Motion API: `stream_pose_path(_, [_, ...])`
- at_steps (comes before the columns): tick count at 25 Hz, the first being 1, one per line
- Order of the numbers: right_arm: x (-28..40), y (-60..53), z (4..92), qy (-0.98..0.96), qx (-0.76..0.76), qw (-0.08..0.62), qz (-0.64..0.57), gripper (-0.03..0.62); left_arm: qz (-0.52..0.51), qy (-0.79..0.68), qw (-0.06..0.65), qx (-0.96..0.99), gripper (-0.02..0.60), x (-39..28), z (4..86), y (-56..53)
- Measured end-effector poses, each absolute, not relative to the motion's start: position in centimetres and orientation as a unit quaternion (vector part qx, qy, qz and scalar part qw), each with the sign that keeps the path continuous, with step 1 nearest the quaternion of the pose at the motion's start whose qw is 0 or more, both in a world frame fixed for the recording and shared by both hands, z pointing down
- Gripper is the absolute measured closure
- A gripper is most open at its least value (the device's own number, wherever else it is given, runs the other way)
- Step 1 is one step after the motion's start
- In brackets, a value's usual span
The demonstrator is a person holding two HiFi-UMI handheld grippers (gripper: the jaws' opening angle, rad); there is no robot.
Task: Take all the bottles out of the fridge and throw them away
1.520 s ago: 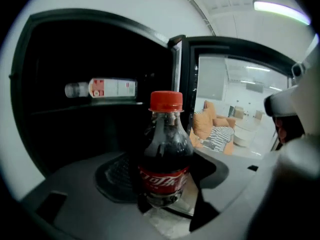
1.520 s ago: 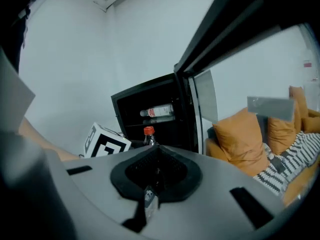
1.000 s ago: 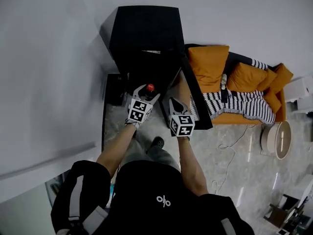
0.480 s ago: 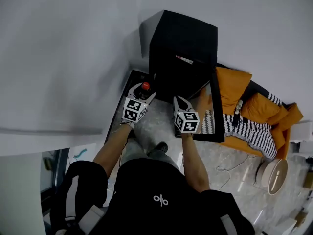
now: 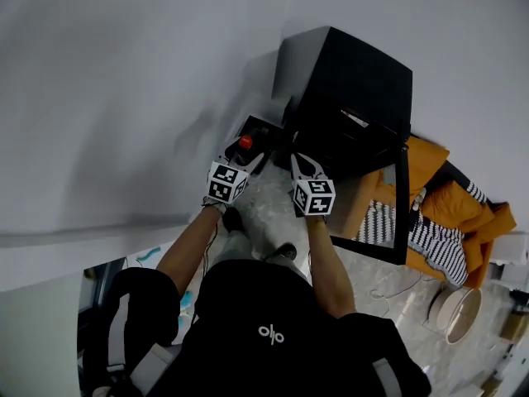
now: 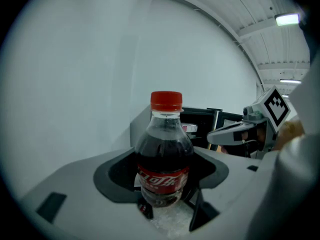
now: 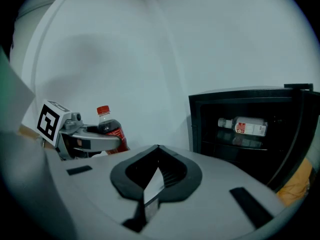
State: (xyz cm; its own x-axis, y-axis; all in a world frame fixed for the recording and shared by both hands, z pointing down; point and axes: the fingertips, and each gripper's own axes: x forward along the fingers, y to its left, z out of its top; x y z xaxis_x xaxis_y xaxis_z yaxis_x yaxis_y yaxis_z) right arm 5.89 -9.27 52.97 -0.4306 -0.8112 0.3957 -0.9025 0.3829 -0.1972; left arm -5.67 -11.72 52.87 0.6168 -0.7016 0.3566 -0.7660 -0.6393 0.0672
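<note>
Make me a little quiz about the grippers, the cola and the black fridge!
1. True or false: the left gripper holds a cola bottle with a red cap.
2. How does the clear bottle in the open fridge sit? A) upright B) on its side C) upside down
3. Fill in: the right gripper is ____, with nothing between its jaws.

Key: 1 true; 2 B; 3 shut.
</note>
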Motion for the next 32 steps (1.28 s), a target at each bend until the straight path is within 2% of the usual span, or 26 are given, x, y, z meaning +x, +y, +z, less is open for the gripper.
stream_pose_path(8, [1.0,-14.8,56.4,-0.812,0.527,0.146,0.203,0.585,0.157,-0.38,0.13,0.902,0.278,-9.5,56.0,-16.3])
stream_pose_path(16, [-0.8,-18.0,59.9,-0.819,0.502,0.179,0.211,0.585,0.168,-0.379,0.157,0.896,0.278,-10.7,59.2,-19.1])
stream_pose_path(24, [-1.2,-23.0,66.6,-0.835,0.456,0.211,0.224,0.585,0.185,-0.399,0.193,0.877,0.278,-10.3,66.2,-22.7])
stream_pose_path(32, [-1.1,-27.7,77.5,-0.845,0.411,0.25,0.235,0.585,0.183,-0.421,0.227,0.859,0.278,-8.8,77.7,-26.4])
